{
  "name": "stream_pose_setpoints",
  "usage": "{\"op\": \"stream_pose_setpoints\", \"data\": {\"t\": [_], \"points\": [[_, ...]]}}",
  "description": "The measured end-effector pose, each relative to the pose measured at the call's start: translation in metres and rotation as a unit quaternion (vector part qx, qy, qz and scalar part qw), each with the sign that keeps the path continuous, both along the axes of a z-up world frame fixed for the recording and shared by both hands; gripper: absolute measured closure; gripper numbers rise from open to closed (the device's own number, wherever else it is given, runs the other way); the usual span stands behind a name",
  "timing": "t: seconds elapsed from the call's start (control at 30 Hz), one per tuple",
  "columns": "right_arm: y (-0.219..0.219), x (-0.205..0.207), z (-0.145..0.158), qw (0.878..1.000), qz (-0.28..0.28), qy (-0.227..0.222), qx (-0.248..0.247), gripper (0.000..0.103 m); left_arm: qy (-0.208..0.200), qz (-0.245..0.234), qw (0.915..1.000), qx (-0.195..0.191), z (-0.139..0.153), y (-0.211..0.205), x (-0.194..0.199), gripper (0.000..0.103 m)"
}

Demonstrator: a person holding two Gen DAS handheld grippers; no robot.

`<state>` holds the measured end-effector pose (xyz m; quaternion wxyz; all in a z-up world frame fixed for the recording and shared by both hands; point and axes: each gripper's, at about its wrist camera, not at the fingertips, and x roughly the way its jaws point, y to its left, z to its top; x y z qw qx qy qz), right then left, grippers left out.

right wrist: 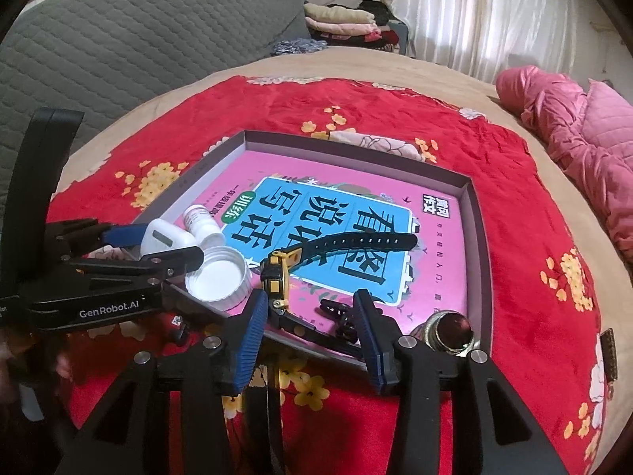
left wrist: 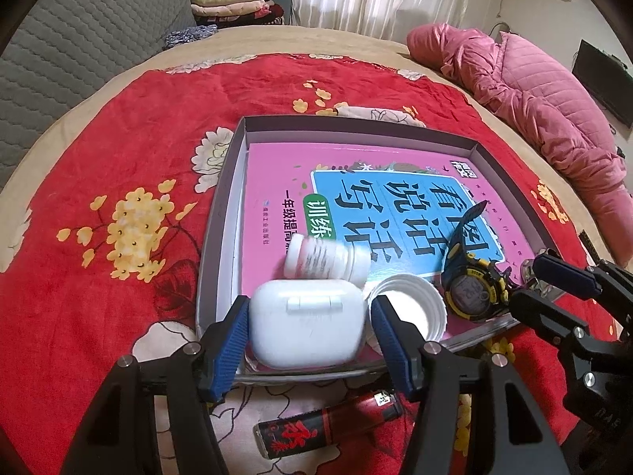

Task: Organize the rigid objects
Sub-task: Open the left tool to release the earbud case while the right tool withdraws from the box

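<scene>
Inspection, bed w/ red floral blanket.

Collection point: shallow grey cardboard box lid lies flat on the blanket, rim up, so it serves as a tray. Pink-and-blue workbook covers its floor. Small items are grouped at the near edge, likely because that edge is closest to both grippers.

Left gripper: blue pads straddle the white glossy plastic earbud case, which sits over the near rim. Left pad appears to touch the case; a thin gap shows at the right pad. Judged: grasping or only just easing off, cannot say which. Case is inside the box, at the near-left corner, approx.

Right gripper: jaws apart, nothing clamped. Black-and-yellow digital wristwatch lies on the workbook, its body by the left pad and one strap end between the pads. Released, by the look of it.

Also in box: white pill bottle on its side, white ribbed jar lid open side up, and a dark round glass item at the near-right corner.

Outstanding: red-and-black lighter lies on the blanket outside the box, below the left gripper. Prob. next pickup.
</scene>
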<state>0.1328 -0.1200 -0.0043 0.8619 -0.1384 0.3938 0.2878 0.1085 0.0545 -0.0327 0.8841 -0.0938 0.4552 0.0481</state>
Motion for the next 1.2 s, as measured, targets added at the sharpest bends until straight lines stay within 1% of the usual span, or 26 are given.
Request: {"op": "stream_pose_setpoints", "data": {"t": [0.13, 0.37, 0.47, 0.53, 0.6, 0.63, 0.7, 0.83, 1.2], "points": [[-0.003, -0.001, 0.003, 1.0, -0.003, -0.001, 0.003, 0.056, -0.008, 0.001, 0.9999, -0.011, 0.002, 0.003, -0.003, 0.042], [-0.006, -0.005, 0.006, 1.0, -0.005, -0.004, 0.004, 0.056, -0.019, 0.002, 0.9997, -0.018, 0.005, 0.004, -0.007, 0.042], [-0.007, -0.006, 0.008, 1.0, -0.005, -0.006, 0.005, 0.056, -0.024, 0.003, 0.9996, -0.016, 0.007, 0.004, -0.01, 0.042], [-0.007, -0.007, 0.009, 1.0, -0.005, -0.006, 0.006, 0.055, -0.03, 0.009, 0.9995, 0.0, 0.01, 0.004, -0.012, 0.042], [-0.008, -0.009, 0.01, 1.0, -0.004, -0.007, 0.007, 0.051, -0.031, 0.017, 0.9993, 0.01, 0.012, 0.007, -0.013, 0.042], [-0.007, -0.01, 0.011, 1.0, -0.003, -0.008, 0.007, 0.048, -0.031, 0.017, 0.9994, 0.002, 0.012, 0.009, -0.014, 0.042], [-0.007, -0.011, 0.012, 1.0, -0.002, -0.01, 0.006, 0.048, -0.032, 0.017, 0.9993, -0.004, 0.013, 0.01, -0.014, 0.042], [-0.009, -0.013, 0.017, 1.0, -0.002, -0.014, 0.01, 0.048, -0.038, 0.016, 0.9991, 0.008, 0.017, 0.008, -0.018, 0.042], [-0.014, -0.019, 0.027, 1.0, -0.011, -0.025, 0.015, 0.047, -0.07, 0.023, 0.9973, 0.006, 0.039, 0.012, -0.036, 0.042]]}}
